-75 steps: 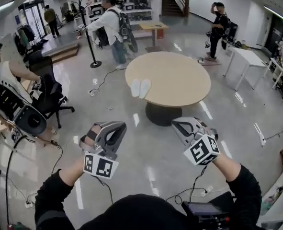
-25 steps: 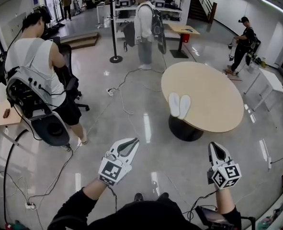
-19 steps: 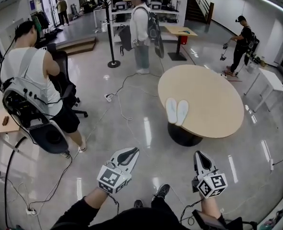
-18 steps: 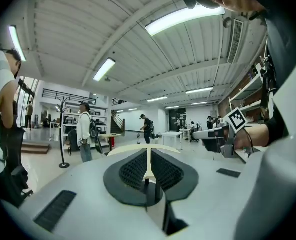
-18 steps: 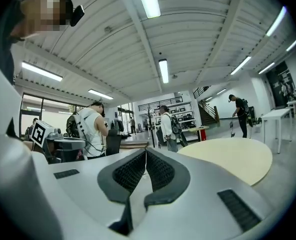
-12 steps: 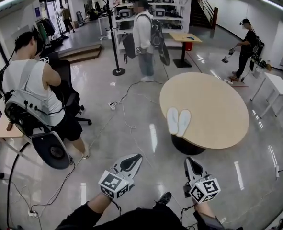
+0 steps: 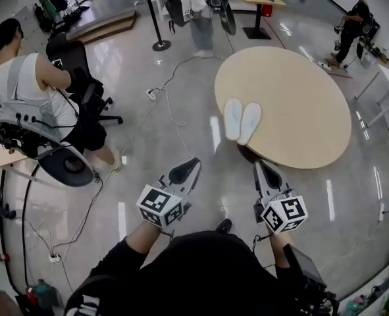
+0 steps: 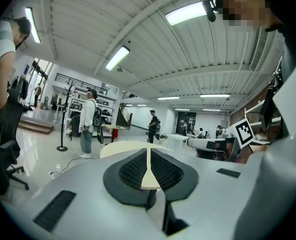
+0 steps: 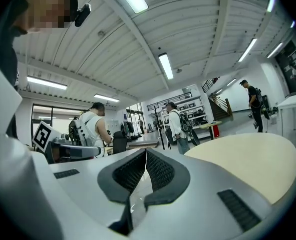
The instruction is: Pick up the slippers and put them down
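A pair of white slippers (image 7: 241, 120) lies side by side at the near left edge of the round beige table (image 7: 299, 104) in the head view. My left gripper (image 7: 190, 166) and right gripper (image 7: 260, 167) are held over the floor short of the table, both pointing toward it, both shut and empty. In the left gripper view the jaws meet at the tips (image 8: 148, 151) with the table (image 8: 122, 147) beyond them. From the right gripper (image 9: 145, 152) the table top (image 9: 248, 161) fills the right side. The slippers do not show in either gripper view.
A person in a white top (image 7: 29, 91) sits by a black office chair (image 7: 76, 64) at the left. Another person (image 7: 197, 5) stands beyond the table and a third (image 7: 357, 18) at the far right. Cables (image 7: 174, 120) trail over the glossy floor. A coat stand (image 7: 156, 18) rises behind.
I have walked closer to the table. Both grippers have moved forward toward it and closer together. Both stay shut.
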